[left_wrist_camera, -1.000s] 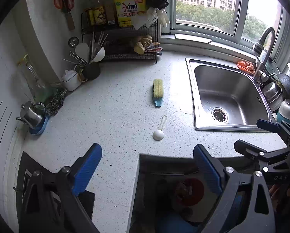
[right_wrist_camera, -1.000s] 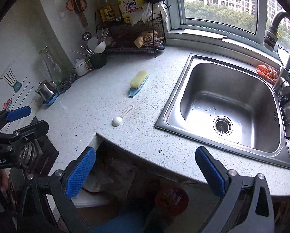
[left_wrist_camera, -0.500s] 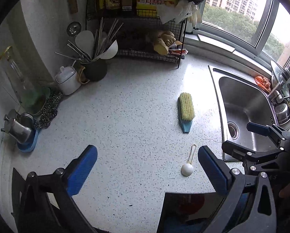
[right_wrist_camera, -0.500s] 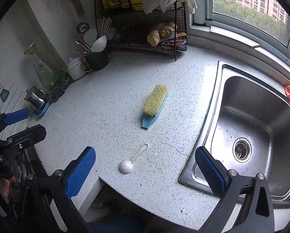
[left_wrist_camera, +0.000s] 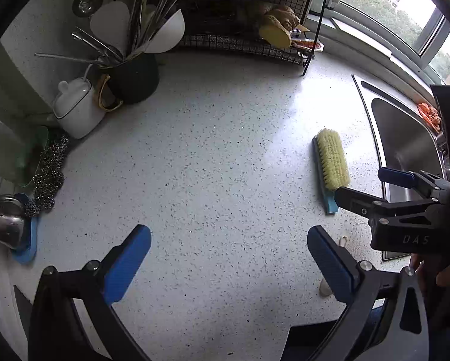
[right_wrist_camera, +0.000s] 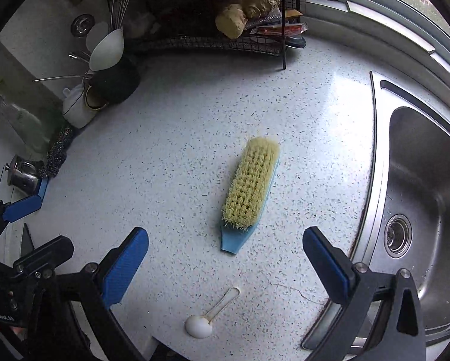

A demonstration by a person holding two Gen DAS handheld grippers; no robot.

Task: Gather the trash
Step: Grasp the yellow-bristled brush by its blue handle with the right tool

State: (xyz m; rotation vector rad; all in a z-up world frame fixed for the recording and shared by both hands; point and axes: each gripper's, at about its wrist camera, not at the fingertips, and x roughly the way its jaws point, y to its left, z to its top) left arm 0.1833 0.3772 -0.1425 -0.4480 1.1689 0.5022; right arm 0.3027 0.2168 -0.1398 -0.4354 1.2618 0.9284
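A small white plastic scoop (right_wrist_camera: 208, 319) lies on the speckled counter (right_wrist_camera: 179, 156) near its front edge, below a yellow-bristled brush with a blue back (right_wrist_camera: 250, 188). My right gripper (right_wrist_camera: 225, 255) is open and empty, hovering above the counter between brush and scoop. My left gripper (left_wrist_camera: 229, 258) is open and empty over bare counter to the left; in its view the scoop (left_wrist_camera: 334, 266) is mostly hidden behind its right finger, the brush (left_wrist_camera: 331, 165) lies ahead to the right, and the right gripper (left_wrist_camera: 372, 192) shows beside it.
A steel sink (right_wrist_camera: 423, 198) is on the right. A wire rack (right_wrist_camera: 212, 21) with ginger stands at the back. A black utensil pot (left_wrist_camera: 134, 75), a white jar (left_wrist_camera: 77, 109), steel wool (left_wrist_camera: 48, 174) and a small metal pot (left_wrist_camera: 3, 225) line the left wall.
Both grippers have moved forward and lower over the counter. The brush and scoop are now much closer, and the gap below the counter edge has dropped out of view.
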